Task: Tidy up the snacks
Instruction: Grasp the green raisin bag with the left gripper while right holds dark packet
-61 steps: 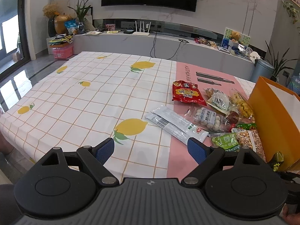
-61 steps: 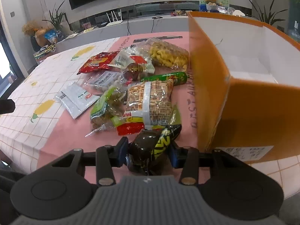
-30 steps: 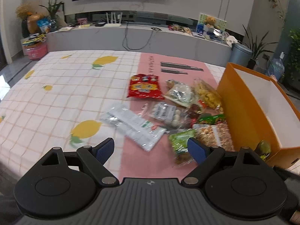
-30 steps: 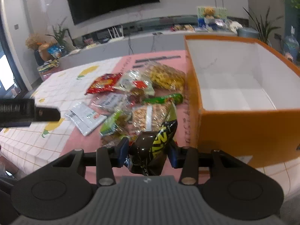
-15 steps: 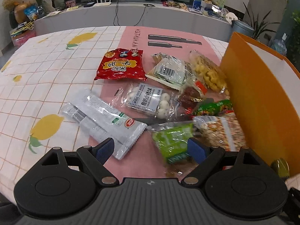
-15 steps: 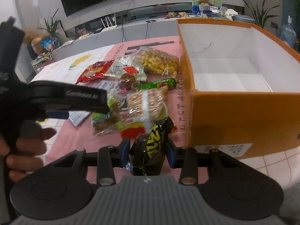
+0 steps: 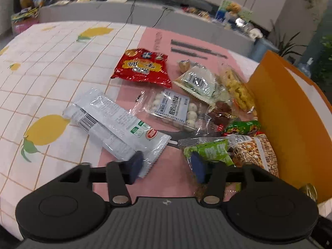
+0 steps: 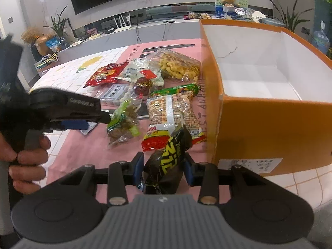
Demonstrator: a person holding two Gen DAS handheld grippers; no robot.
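Pink mat (image 7: pixel 116 153): left gripper (image 7: pixel 166 165) now lower, fingers just narrowed, nothing gripped; right gripper (image 8: pixel 164 167) fingers pinch black snack (image 8: pixel 166 161).

Little print can be made out. The dark wrapper (image 8: pixel 168 161) clamped in the right tool (image 8: pixel 163 169) carries big yellow-green block letters, tilted and creased, not readable as a word. Just right of it, the orange box (image 8: pixel 269 128) bears a white sticker (image 8: pixel 250 165) with faint digits, perhaps "133-2" and "37". Left of the box, the nut packet (image 8: pixel 172 114) shows a yellow "Mi…" on its red end. Pink cloth (image 8: pixel 202 95) beside the box wall has pale capitals, roughly "REST AURA". The clear packet of white balls (image 7: pixel 173 109) has a label in Chinese characters, too blurred to read
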